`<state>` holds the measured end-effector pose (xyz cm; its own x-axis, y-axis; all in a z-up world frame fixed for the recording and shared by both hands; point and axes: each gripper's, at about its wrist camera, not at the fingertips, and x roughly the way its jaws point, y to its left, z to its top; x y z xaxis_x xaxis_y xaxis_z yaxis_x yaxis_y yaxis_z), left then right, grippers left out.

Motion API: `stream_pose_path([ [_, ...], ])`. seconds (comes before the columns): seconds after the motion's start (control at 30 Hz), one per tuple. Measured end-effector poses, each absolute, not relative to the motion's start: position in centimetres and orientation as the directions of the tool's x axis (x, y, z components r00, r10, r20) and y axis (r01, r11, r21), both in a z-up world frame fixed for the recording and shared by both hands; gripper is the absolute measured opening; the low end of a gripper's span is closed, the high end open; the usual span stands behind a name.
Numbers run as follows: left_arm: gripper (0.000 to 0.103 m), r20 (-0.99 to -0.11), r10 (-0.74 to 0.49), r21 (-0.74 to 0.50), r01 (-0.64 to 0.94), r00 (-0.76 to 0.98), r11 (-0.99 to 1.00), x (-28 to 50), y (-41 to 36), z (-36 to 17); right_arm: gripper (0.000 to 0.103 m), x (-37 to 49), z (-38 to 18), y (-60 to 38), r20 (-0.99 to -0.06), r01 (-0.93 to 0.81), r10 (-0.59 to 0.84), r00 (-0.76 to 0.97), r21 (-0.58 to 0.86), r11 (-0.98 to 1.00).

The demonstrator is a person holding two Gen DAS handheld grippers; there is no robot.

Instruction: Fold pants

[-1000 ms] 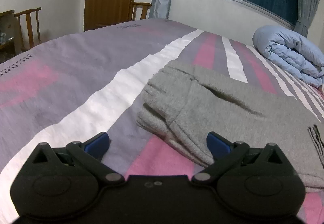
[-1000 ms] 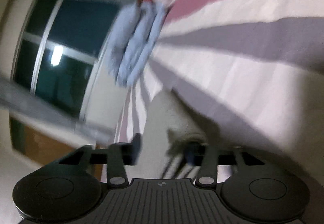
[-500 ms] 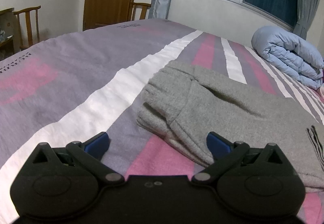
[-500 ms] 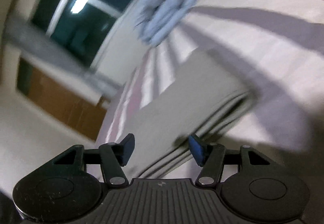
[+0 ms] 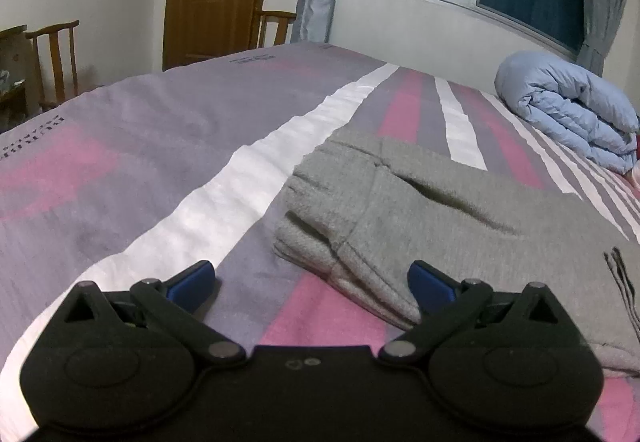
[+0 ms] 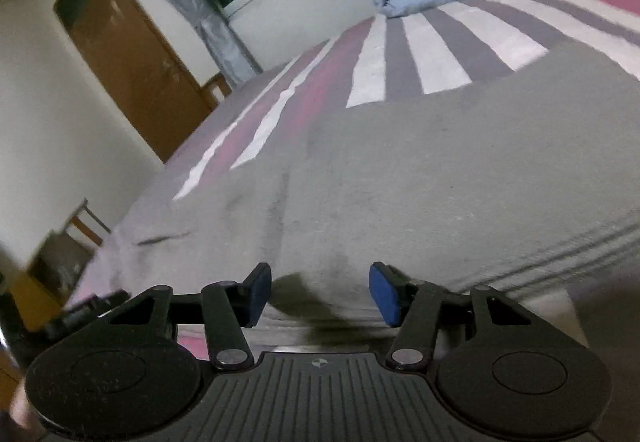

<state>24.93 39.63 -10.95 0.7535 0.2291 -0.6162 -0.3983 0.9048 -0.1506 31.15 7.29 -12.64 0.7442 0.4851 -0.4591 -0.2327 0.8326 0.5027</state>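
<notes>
Lying folded, pants (image 5: 460,218) near bedspread (image 5: 160,146) edge

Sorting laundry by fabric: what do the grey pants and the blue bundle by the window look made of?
The pants look like thick matte knit, fleece or sweatshirt cotton: fuzzy nap, ribbed cuff. The blue bundle looks like a padded quilt with a smooth, faintly shiny shell: puffy stitched rolls. Fibres can't be confirmed.

We see grey knit pants (image 5: 460,218) folded into a flat stacked bundle on the striped bedspread (image 5: 160,162), layered edges visible, cuffs bunched left.
</notes>
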Motion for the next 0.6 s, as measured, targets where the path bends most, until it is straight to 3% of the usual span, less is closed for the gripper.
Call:
stream_pose_path([
  [0.13,0.097,-0.613,0.234,-0.139,-0.395,0.754,0.908,24.8,39.3,-10.9,0.052,30.4,-11.8,6.7,-0.403,-0.221,0.453,0.796,0.503,0.835],
  [0.23,0.097,-0.614,0.23,-0.144,-0.394,0.755,0.908,24.8,39.5,-11.0,0.052,31.7,-13.0,7.8,-0.51,-0.187,0.416,0.753,0.441,0.878],
  [0.43,0.097,-0.605,0.23,-0.143,-0.389,0.762,0.91,24.6,39.4,-10.8,0.052,30.8,-12.2,8.3,-0.476,-0.179,0.37,0.798,0.399,0.9],
  [0.6,0.097,-0.608,0.219,-0.155,-0.385,0.763,0.91,24.6,39.7,-10.9,0.052,31.8,-12.0,8.7,-0.52,-0.184,0.371,0.77,0.375,0.909],
])
